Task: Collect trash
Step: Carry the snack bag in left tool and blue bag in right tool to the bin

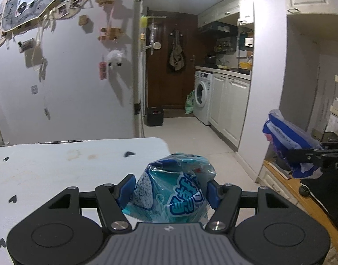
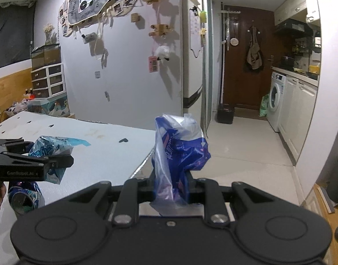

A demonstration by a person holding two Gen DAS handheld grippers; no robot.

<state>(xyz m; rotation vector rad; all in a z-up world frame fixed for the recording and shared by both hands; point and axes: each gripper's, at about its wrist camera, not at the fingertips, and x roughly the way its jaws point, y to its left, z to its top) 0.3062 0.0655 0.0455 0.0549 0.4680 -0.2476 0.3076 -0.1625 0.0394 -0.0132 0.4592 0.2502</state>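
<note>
My left gripper (image 1: 169, 191) is shut on a crumpled teal snack wrapper (image 1: 171, 190) and holds it above the white table (image 1: 58, 172). It also shows in the right wrist view (image 2: 51, 161) with the teal wrapper (image 2: 49, 148). My right gripper (image 2: 172, 186) is shut on a crumpled blue and clear plastic wrapper (image 2: 180, 150) past the table's right edge. In the left wrist view the blue wrapper (image 1: 286, 137) hangs at the right in the right gripper (image 1: 312, 154). A crushed blue can (image 2: 25, 198) lies on the table under the left gripper.
The white table (image 2: 91, 145) has small black heart marks. A fridge wall with magnets (image 1: 69, 66) stands behind it. A black bin (image 1: 155, 116) stands on the floor by the brown door. A washing machine (image 1: 203, 96) and white cabinets line the right.
</note>
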